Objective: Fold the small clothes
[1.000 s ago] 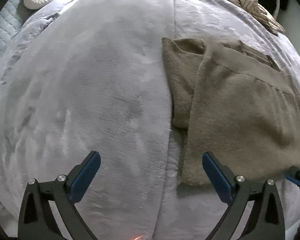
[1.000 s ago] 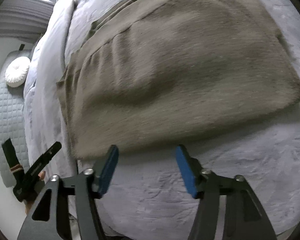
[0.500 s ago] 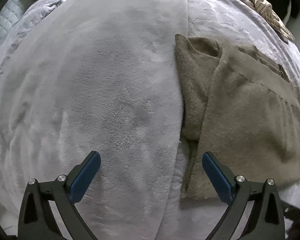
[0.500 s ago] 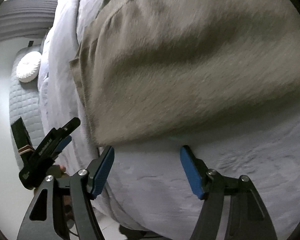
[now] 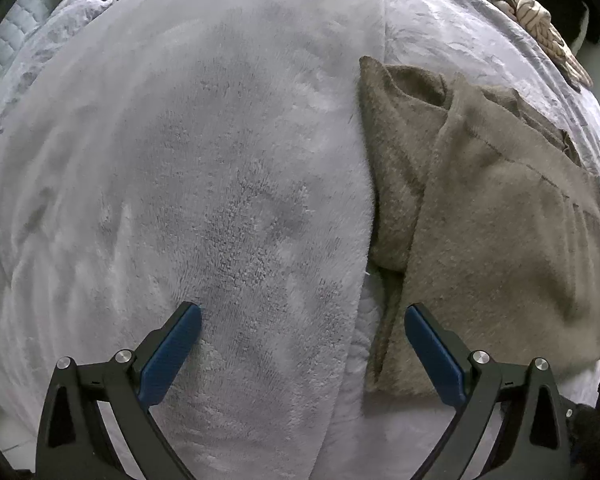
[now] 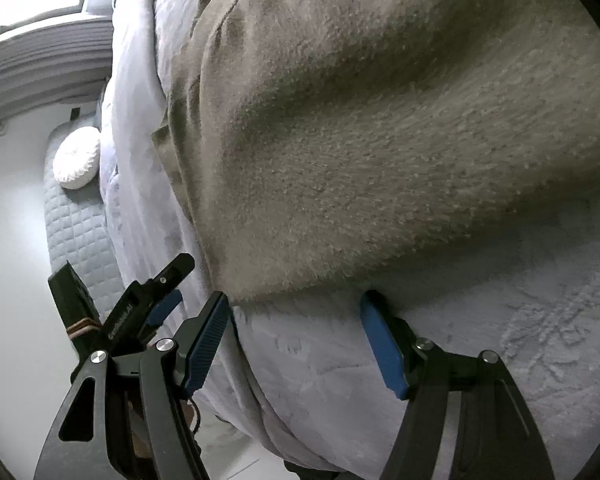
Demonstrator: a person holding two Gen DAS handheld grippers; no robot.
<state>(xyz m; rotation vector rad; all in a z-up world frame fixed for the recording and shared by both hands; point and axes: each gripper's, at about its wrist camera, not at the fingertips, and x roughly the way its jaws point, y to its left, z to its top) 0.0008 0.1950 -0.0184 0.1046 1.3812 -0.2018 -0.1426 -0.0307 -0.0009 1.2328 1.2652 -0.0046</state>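
Blue-padded fingers of the left gripper (image 5: 302, 350) stand wide apart with nothing between them, pointing steeply down over a pale grey fleece blanket (image 5: 204, 184) spread on the bed (image 5: 440, 28). Its right-hand finger (image 5: 432, 354) sits over the near corner of an olive-brown fuzzy garment (image 5: 500, 248), though whether it touches the fabric cannot be told.

That garment lies partly folded on the bed just beside the blanket's long edge, one flap doubled over another, near the bed's near edge.

Fingers of the right gripper (image 6: 296, 334) are also spread wide and hold nothing; both pads (image 6: 380, 344) reach the garment's (image 6: 380, 120) near hem from the bed's near edge, their tips at or just under the fuzzy border, with bare grey bedding showing between them. The left gripper (image 6: 156, 300) shows beyond, close to the garment's near corner.

A round white cushion (image 6: 78, 158) rests on a quilted grey cover (image 6: 76, 236) at the far end, and a striped knit piece (image 5: 540, 28) lies at the bed's far corner.
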